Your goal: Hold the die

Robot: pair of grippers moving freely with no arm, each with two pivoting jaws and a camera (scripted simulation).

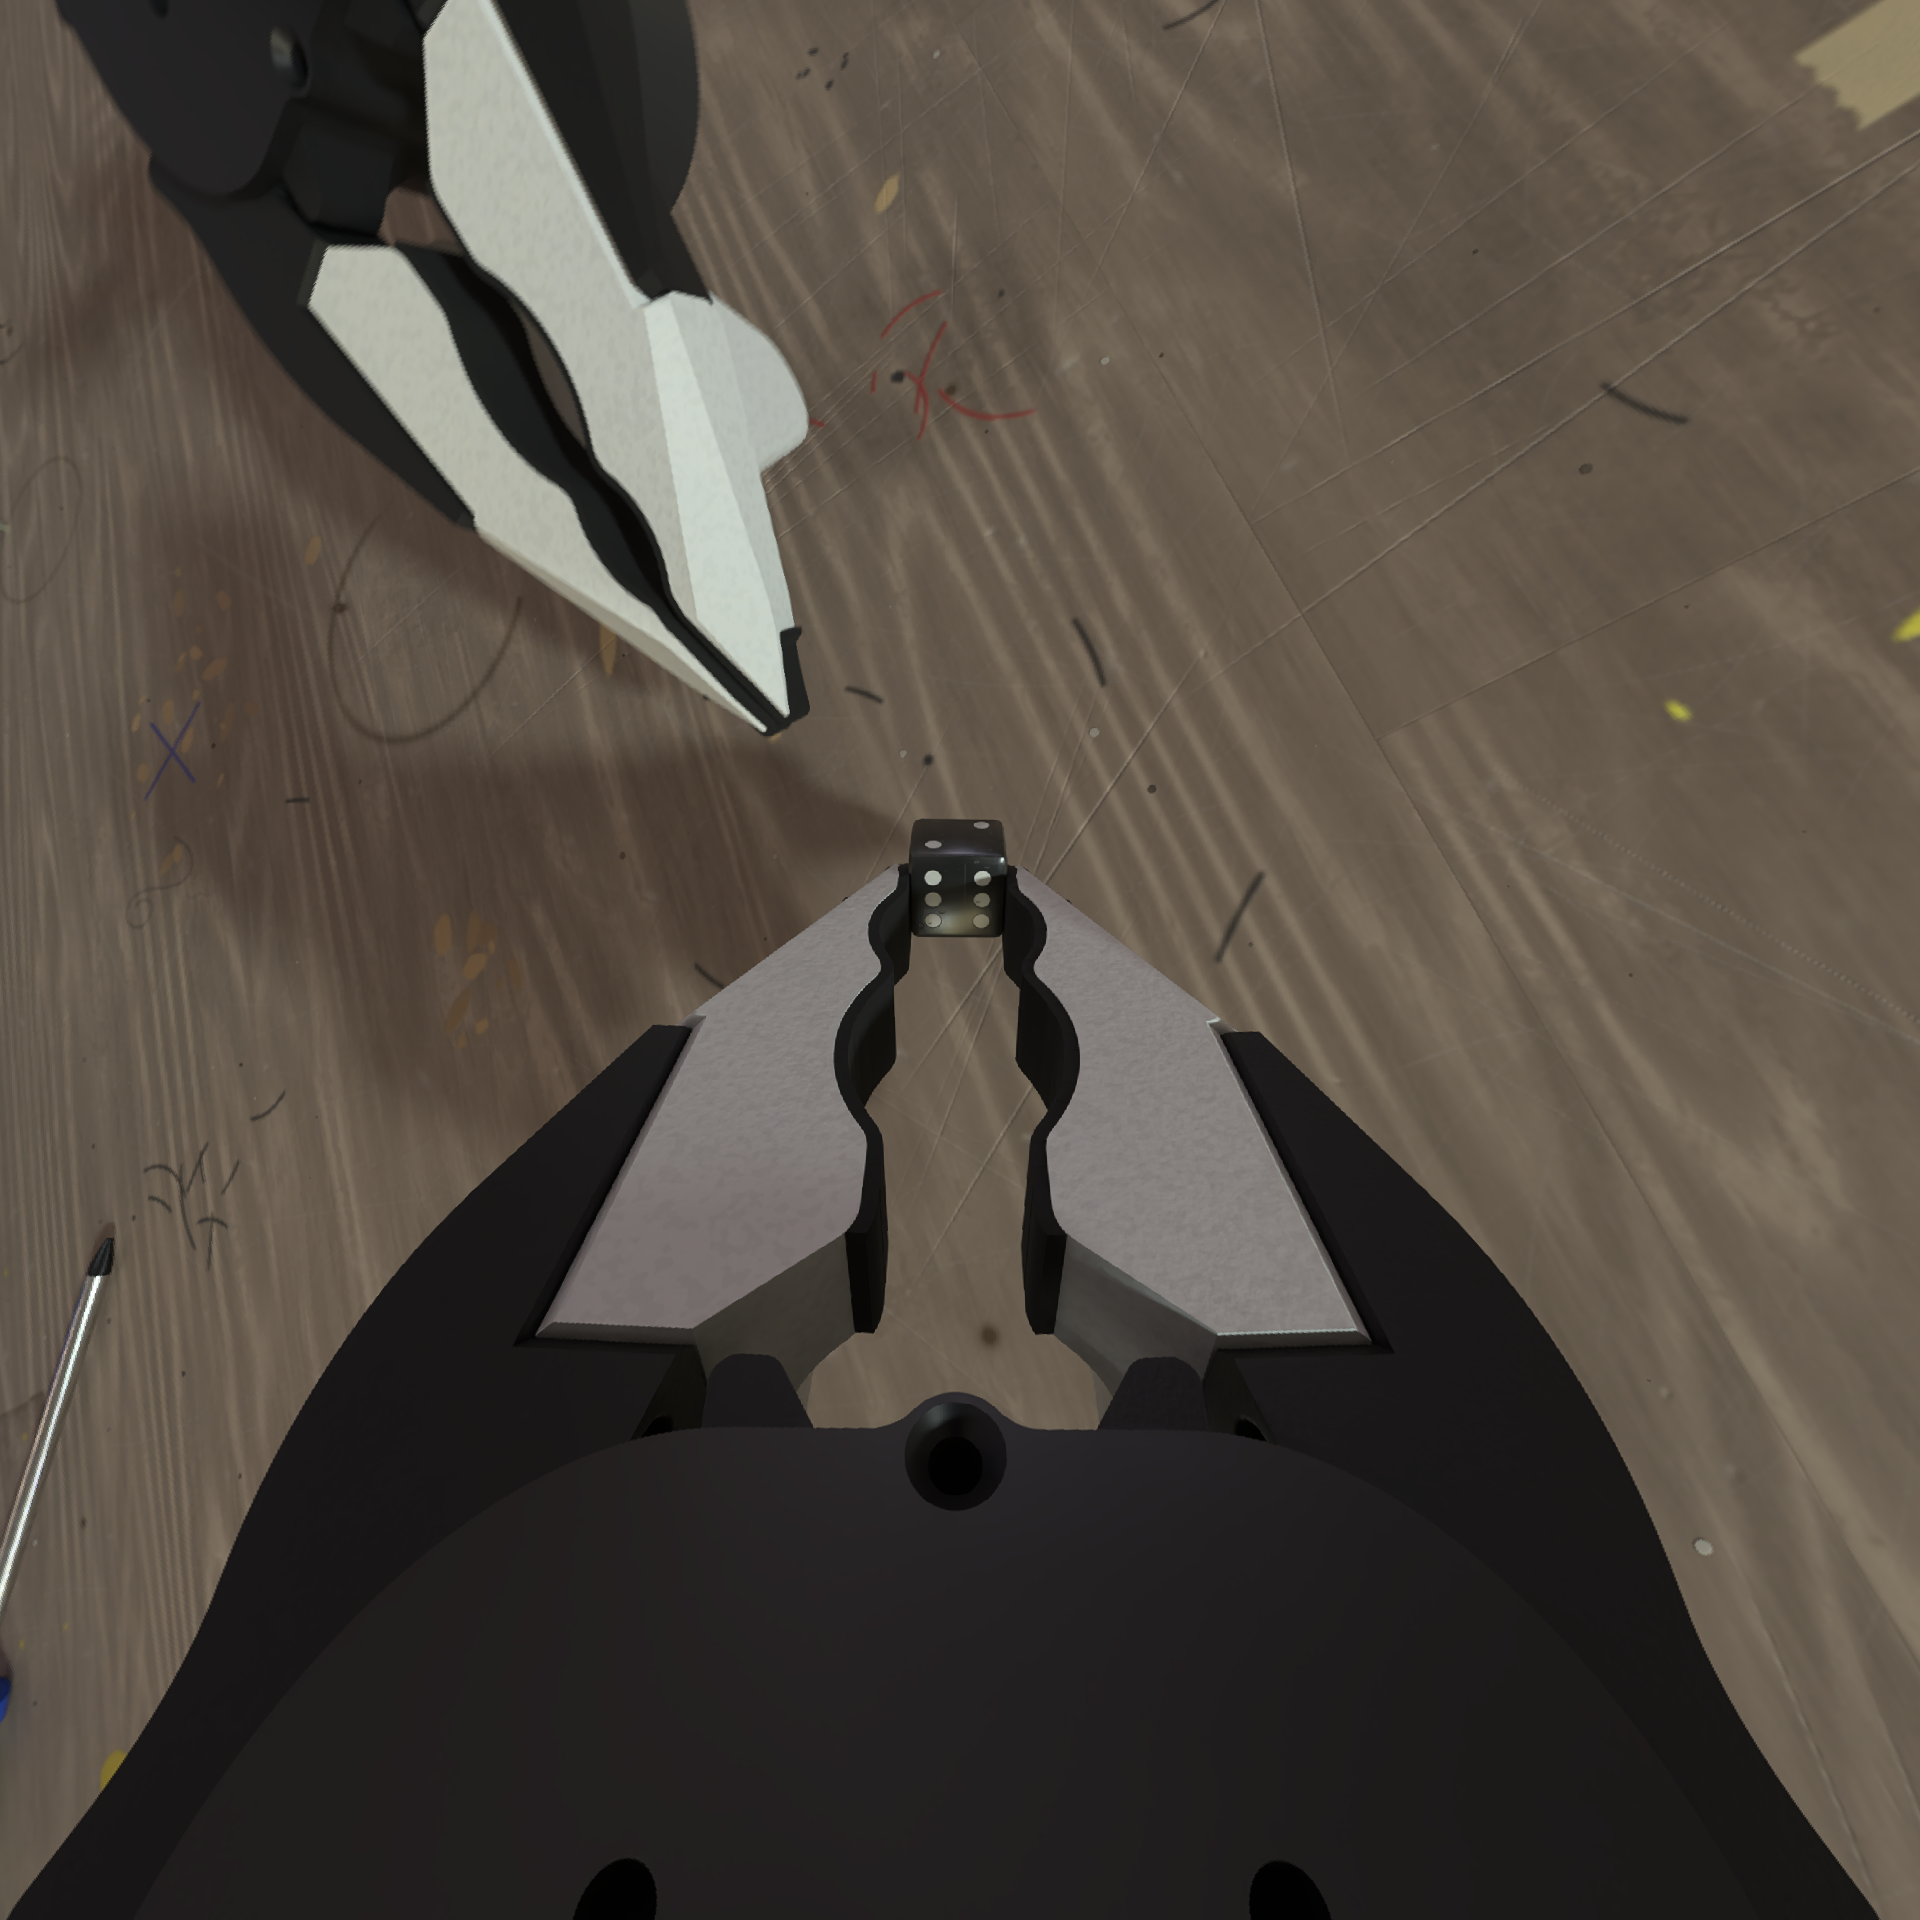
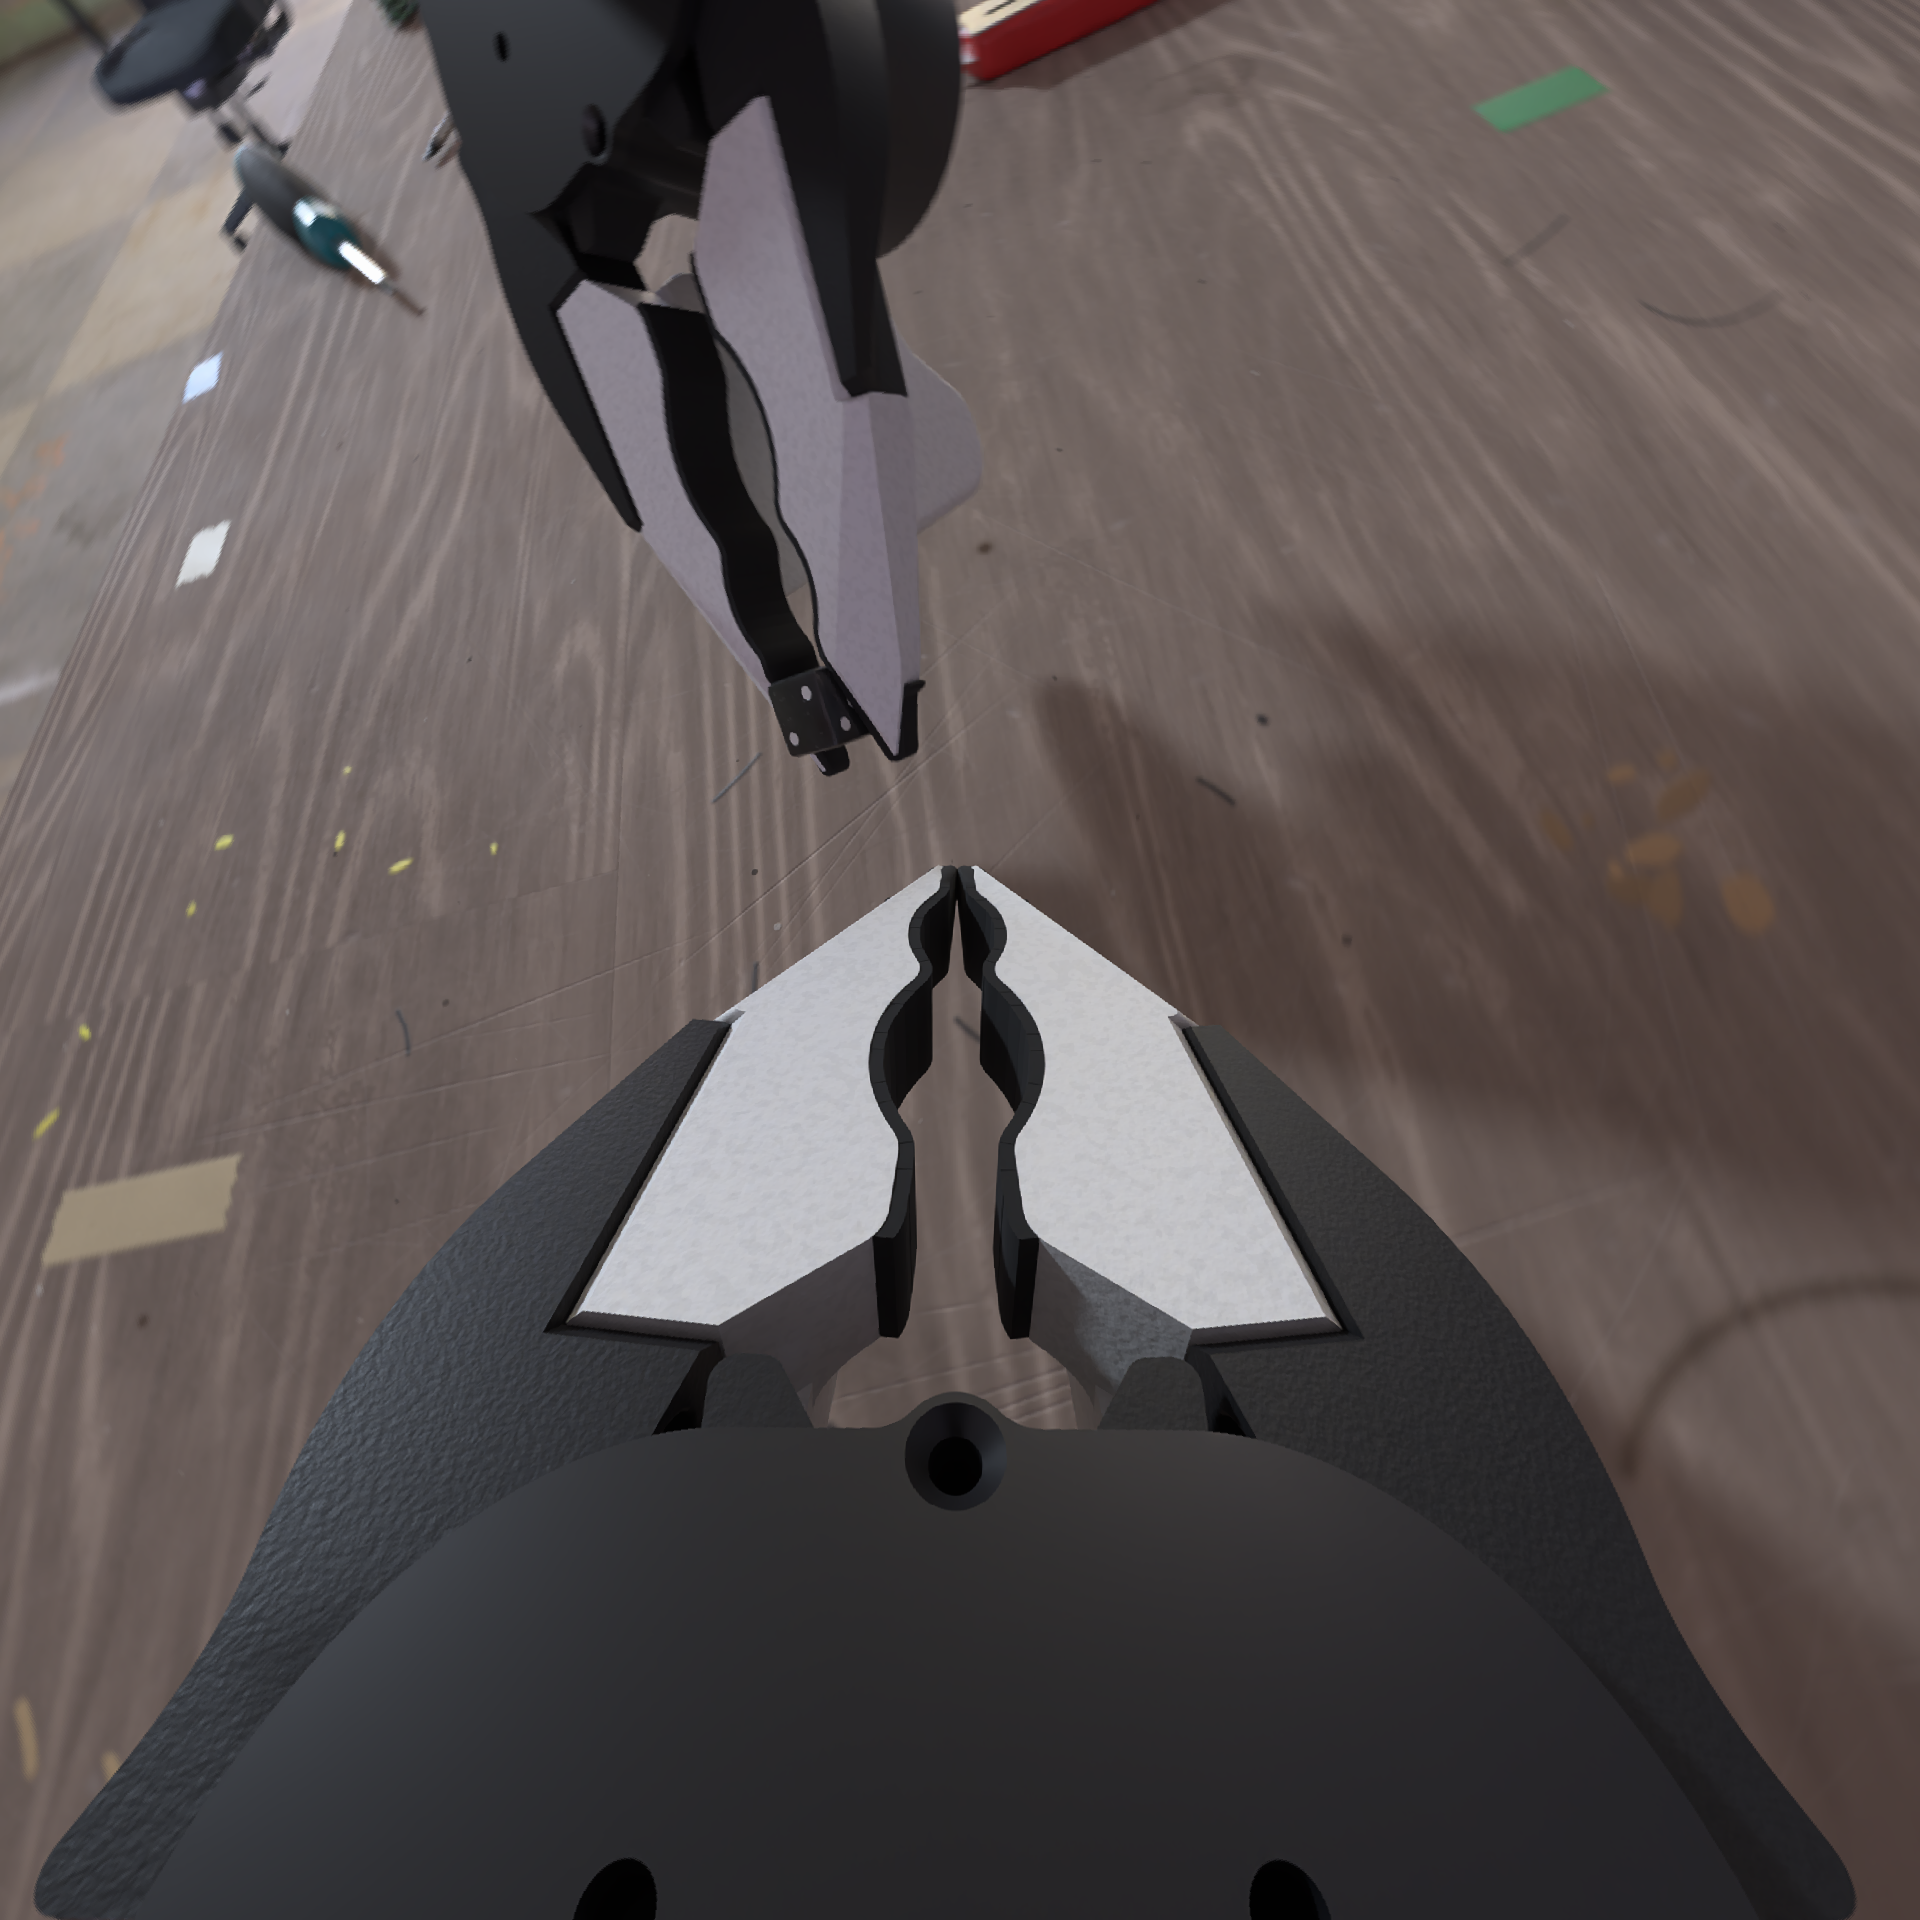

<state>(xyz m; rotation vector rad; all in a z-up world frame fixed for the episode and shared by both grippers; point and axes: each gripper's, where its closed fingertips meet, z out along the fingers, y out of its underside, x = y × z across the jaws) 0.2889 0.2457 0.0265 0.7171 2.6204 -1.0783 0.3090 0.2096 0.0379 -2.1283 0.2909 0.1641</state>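
A small black die (image 1: pixel 957 881) with white pips sits pinched between the tips of my left gripper (image 1: pixel 957 878), held above the brown table. The die also shows in the right wrist view (image 2: pixel 816 715), between the left gripper's tips (image 2: pixel 847 722) up ahead. My right gripper (image 2: pixel 958 873) is shut and empty, its tips touching, a short way in front of the die. In the left wrist view the right gripper (image 1: pixel 779 707) comes in from the upper left, tips closed, just short of the die.
A screwdriver (image 1: pixel 52 1392) lies at the left edge of the scratched table (image 1: pixel 1455 623). In the right wrist view a power drill (image 2: pixel 312 223) lies far left, a red box (image 2: pixel 1029 36) at the far edge, with green tape (image 2: pixel 1538 99) and tan tape (image 2: pixel 140 1210).
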